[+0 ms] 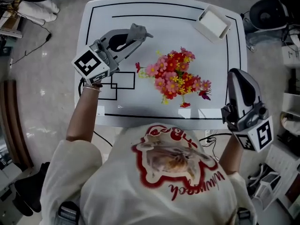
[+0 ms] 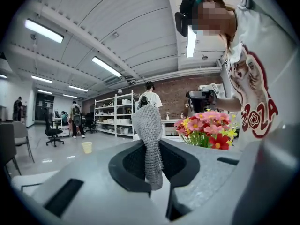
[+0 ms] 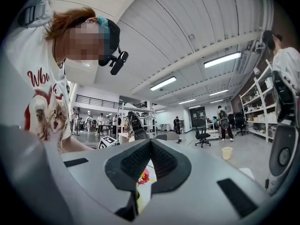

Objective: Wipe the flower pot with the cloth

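A bunch of pink, red and yellow flowers stands in the middle of the white table; the blooms hide the pot below them. My left gripper hovers over the table's left part, shut on a grey mesh cloth. In the left gripper view the cloth sticks up from between the jaws, with the flowers ahead to the right. My right gripper is off the table's right edge, shut and holding nothing. In the right gripper view a bit of flower shows under the closed jaws.
A white rectangular tray sits at the table's far right corner. Black lines and small rectangles mark the tabletop. Around the table there are cables, chairs and bags on the floor. Shelves and people stand far off.
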A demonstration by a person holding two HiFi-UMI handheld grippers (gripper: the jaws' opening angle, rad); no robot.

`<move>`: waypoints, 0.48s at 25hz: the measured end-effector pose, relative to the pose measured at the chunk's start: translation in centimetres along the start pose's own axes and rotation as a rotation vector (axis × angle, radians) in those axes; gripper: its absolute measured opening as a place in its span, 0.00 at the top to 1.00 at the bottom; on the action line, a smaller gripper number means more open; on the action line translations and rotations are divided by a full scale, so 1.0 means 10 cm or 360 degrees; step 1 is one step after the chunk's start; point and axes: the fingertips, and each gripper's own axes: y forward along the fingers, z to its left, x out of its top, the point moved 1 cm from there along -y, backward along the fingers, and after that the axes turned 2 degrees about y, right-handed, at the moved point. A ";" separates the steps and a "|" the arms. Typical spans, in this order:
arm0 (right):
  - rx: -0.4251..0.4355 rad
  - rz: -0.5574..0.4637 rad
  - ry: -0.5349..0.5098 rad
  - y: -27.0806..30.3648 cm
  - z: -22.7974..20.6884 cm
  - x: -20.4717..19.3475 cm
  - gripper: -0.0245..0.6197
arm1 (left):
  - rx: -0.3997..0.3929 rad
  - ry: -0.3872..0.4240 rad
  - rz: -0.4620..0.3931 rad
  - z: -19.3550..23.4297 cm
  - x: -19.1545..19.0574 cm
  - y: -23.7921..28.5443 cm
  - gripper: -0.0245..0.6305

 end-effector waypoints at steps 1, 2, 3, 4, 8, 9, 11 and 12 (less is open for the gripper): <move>0.0007 0.0006 0.0005 0.03 -0.05 -0.03 0.96 | -0.0034 -0.0013 0.0008 0.00 -0.06 0.08 0.90; 0.0012 0.0012 0.0013 0.06 -0.10 -0.06 0.96 | -0.0065 -0.0020 0.0016 0.00 -0.11 0.14 0.90; 0.0018 0.0019 0.0024 0.08 -0.14 -0.09 0.96 | -0.0096 -0.0022 0.0029 -0.01 -0.15 0.20 0.90; 0.0023 0.0026 0.0037 0.11 -0.18 -0.11 0.96 | -0.0128 -0.0022 0.0048 -0.03 -0.20 0.25 0.90; 0.0051 0.0055 0.0086 0.21 -0.31 -0.22 0.96 | -0.0273 0.0027 0.0172 -0.14 -0.39 0.45 0.90; 0.0059 0.0061 0.0097 0.24 -0.33 -0.25 0.96 | -0.0311 0.0042 0.0199 -0.18 -0.43 0.49 0.90; 0.0073 0.0067 0.0121 0.30 -0.39 -0.30 0.96 | -0.0393 0.0056 0.0241 -0.26 -0.49 0.58 0.90; 0.0080 0.0067 0.0132 0.33 -0.41 -0.32 0.96 | -0.0433 0.0054 0.0257 -0.29 -0.51 0.62 0.90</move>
